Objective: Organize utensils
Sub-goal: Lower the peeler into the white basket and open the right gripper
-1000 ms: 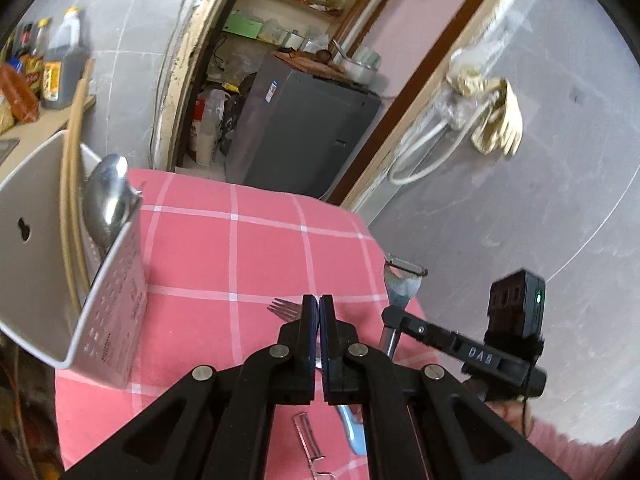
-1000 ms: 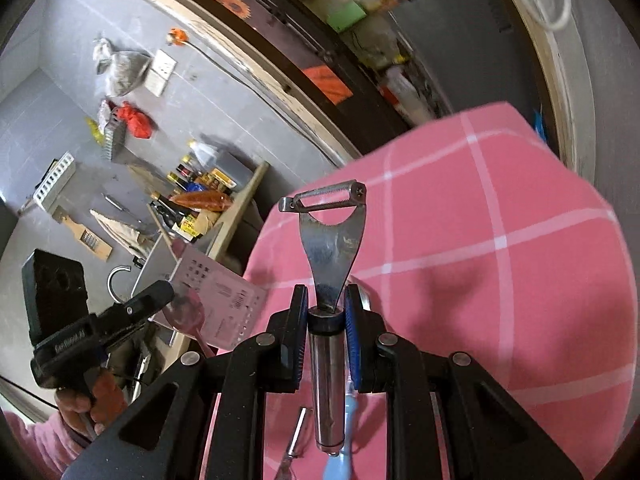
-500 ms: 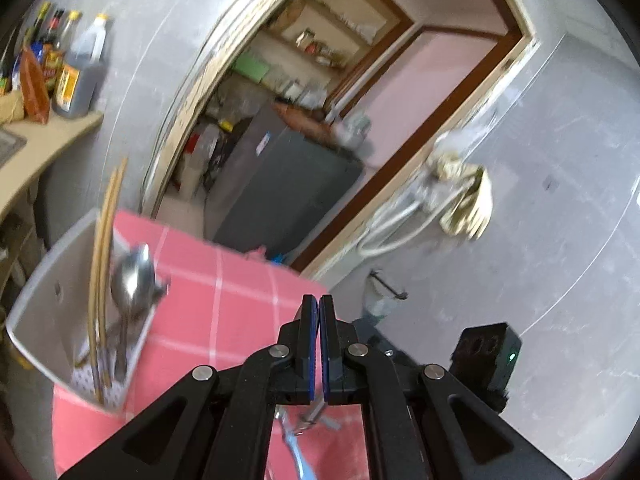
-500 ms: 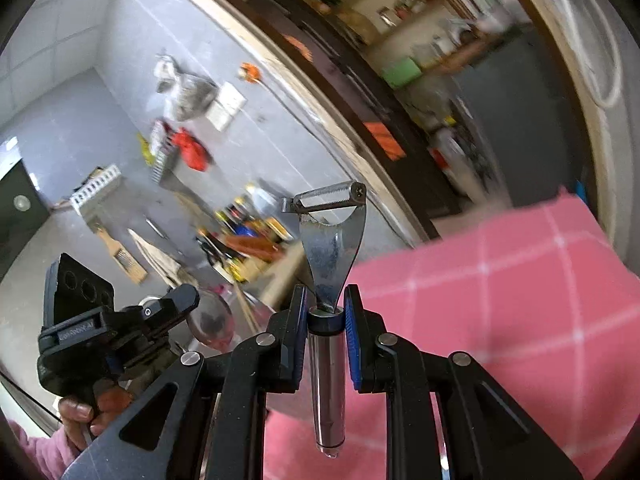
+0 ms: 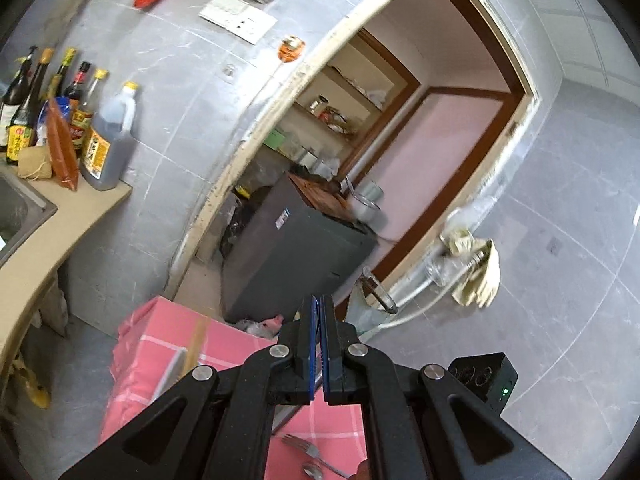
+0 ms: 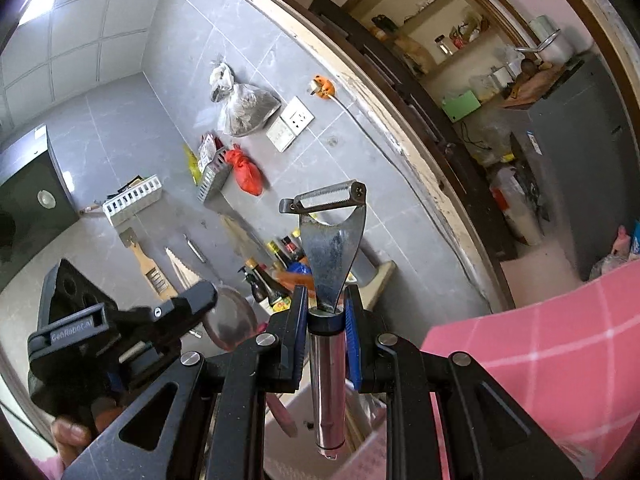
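My right gripper [image 6: 326,304] is shut on the steel handle of a Y-shaped peeler [image 6: 334,248], blade end pointing up and away, held high over the white utensil holder [image 6: 372,460]. A spoon bowl [image 6: 232,320] pokes up from that holder. To the left a hand [image 6: 72,436] carries my left gripper [image 6: 200,294]. In the left wrist view the left gripper [image 5: 319,312] is shut with nothing in it, raised above the pink checked tablecloth [image 5: 160,344]. A fork [image 5: 304,446] and a spoon [image 5: 314,470] lie on the cloth below it. The peeler's blurred head [image 5: 374,292] shows just to the right.
Chopsticks [image 5: 196,344] rise from the holder's edge [image 5: 172,372]. A counter with sauce bottles [image 5: 92,140] and a sink [image 5: 16,208] runs along the left. Behind the table a doorway frames a dark cabinet [image 5: 296,252]. A rag [image 5: 480,276] hangs on the wall pipe.
Both grippers have risen and tilted upward, so the table has dropped low in both views. The peeler stays clamped in the right gripper; the left stays shut and empty.
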The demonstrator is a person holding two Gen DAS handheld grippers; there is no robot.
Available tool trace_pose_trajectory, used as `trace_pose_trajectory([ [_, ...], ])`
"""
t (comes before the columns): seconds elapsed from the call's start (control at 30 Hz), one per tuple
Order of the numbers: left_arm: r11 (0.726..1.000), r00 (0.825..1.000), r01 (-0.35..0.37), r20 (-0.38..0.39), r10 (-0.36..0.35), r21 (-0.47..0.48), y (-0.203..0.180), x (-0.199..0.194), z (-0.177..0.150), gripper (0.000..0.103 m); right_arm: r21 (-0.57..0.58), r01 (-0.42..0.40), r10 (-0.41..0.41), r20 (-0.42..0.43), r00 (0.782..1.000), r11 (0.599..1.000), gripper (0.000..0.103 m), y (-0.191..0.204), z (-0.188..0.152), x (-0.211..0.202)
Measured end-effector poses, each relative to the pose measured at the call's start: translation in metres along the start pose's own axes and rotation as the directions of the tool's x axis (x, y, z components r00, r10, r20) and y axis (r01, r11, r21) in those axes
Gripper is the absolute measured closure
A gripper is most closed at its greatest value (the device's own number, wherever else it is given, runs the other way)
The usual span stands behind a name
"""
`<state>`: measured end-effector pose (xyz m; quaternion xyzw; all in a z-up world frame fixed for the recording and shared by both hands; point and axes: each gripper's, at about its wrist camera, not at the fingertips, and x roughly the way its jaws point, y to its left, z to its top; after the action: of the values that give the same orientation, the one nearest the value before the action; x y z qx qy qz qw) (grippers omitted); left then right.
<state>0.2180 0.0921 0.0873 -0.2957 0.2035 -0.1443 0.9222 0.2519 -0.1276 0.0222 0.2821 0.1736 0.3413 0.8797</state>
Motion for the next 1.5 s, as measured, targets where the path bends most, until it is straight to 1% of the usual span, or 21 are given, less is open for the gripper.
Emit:
trace_pose_trajectory([
  [0.13, 1.0, 1.0, 0.004, 0.019, -0.003, -0.026, 0.02, 0.001, -0.008, 0.101, 0.01, 0.013, -0.013, 0.004, 1.0, 1.0, 0.087, -0.004, -0.018, 0.016],
  [0.23, 1.0, 1.0, -0.004, 0.021, 0.005, -0.031, 0.037, 0.001, -0.019, 0.101, -0.026, 0.031, -0.031, -0.022, 0.999, 0.999, 0.087, -0.003, -0.031, 0.025],
  [0.37, 0.999, 0.999, -0.036, 0.009, 0.036, -0.003, 0.048, 0.001, -0.033, 0.101, -0.095, 0.05, -0.058, -0.078, 0.995, 0.994, 0.087, -0.002, -0.048, 0.031],
  [0.5, 0.996, 0.997, -0.076, -0.015, 0.077, 0.046, 0.055, 0.001, -0.044, 0.1, -0.166, 0.049, -0.07, -0.122, 0.99, 0.985, 0.087, 0.002, -0.057, 0.031],
  [0.73, 0.993, 0.994, -0.102, -0.037, 0.105, 0.065, 0.063, -0.001, -0.05, 0.1, -0.217, 0.059, -0.095, -0.158, 0.983, 0.974, 0.086, 0.001, -0.059, 0.026],
  [0.87, 0.99, 0.992, -0.12, -0.036, 0.123, 0.071, 0.066, -0.003, -0.052, 0.1, -0.22, 0.068, -0.103, -0.154, 0.983, 0.973, 0.086, 0.0, -0.056, 0.021],
  [1.0, 0.984, 0.987, -0.15, -0.046, 0.155, 0.1, 0.064, -0.004, -0.054, 0.099, -0.234, 0.073, -0.112, -0.159, 0.981, 0.969, 0.086, 0.003, -0.051, 0.017],
  [1.07, 0.979, 0.985, -0.165, -0.039, 0.17, 0.116, 0.06, -0.005, -0.054, 0.095, -0.239, 0.084, -0.122, -0.152, 0.981, 0.967, 0.085, 0.004, -0.048, 0.01],
  [1.1, 0.977, 0.983, -0.172, -0.034, 0.178, 0.126, 0.058, -0.006, -0.054, 0.092, -0.241, 0.093, -0.131, -0.145, 0.981, 0.966, 0.082, 0.004, -0.045, 0.006],
  [1.13, 0.974, 0.982, -0.179, -0.029, 0.185, 0.135, 0.055, -0.007, -0.055, 0.084, -0.242, 0.104, -0.14, -0.137, 0.981, 0.965, 0.076, 0.005, -0.043, 0.001],
  [1.17, 0.973, 0.982, -0.181, -0.023, 0.186, 0.141, 0.053, -0.008, -0.055, 0.072, -0.244, 0.118, -0.152, -0.125, 0.98, 0.963, 0.073, 0.005, -0.041, -0.005],
  [1.2, 0.972, 0.982, -0.184, -0.011, 0.188, 0.149, 0.048, -0.01, -0.056, 0.066, -0.245, 0.128, -0.16, -0.113, 0.981, 0.961, 0.068, 0.005, -0.039, -0.011],
  [1.23, 0.97, 0.982, -0.186, -0.002, 0.189, 0.154, 0.044, -0.01, -0.056, 0.059, -0.246, 0.145, -0.174, -0.1, 0.98, 0.958, 0.065, 0.004, -0.036, -0.019],
  [1.3, 0.966, 0.982, -0.189, 0.007, 0.191, 0.178, 0.033, -0.01, -0.058, 0.059, -0.254, 0.179, -0.205, -0.078, 0.976, 0.951, 0.062, 0.003, -0.03, -0.032],
  [1.33, 0.963, 0.981, -0.191, 0.005, 0.194, 0.19, 0.028, -0.009, -0.06, 0.058, -0.256, 0.2, -0.223, -0.064, 0.973, 0.946, 0.058, 0.003, -0.027, -0.04],
  [1.4, 0.957, 0.98, -0.195, 0.008, 0.198, 0.217, 0.015, -0.008, -0.064, 0.052, -0.259, 0.245, -0.261, -0.03, 0.965, 0.934, 0.049, 0.001, -0.02, -0.06],
  [1.43, 0.951, 0.979, -0.199, 0.014, 0.202, 0.236, 0.006, -0.008, -0.068, 0.045, -0.26, 0.268, -0.28, -0.012, 0.96, 0.928, 0.043, 0.0, -0.016, -0.069],
  [1.47, 0.946, 0.978, -0.204, 0.019, 0.206, 0.251, -0.001, -0.008, -0.071, 0.039, -0.264, 0.295, -0.303, 0.01, 0.953, 0.918, 0.041, -0.001, -0.012, -0.083],
  [1.5, 0.938, 0.978, -0.209, 0.029, 0.209, 0.277, -0.011, -0.008, -0.076, 0.035, -0.267, 0.318, -0.323, 0.027, 0.946, 0.91, 0.036, -0.002, -0.009, -0.094],
])
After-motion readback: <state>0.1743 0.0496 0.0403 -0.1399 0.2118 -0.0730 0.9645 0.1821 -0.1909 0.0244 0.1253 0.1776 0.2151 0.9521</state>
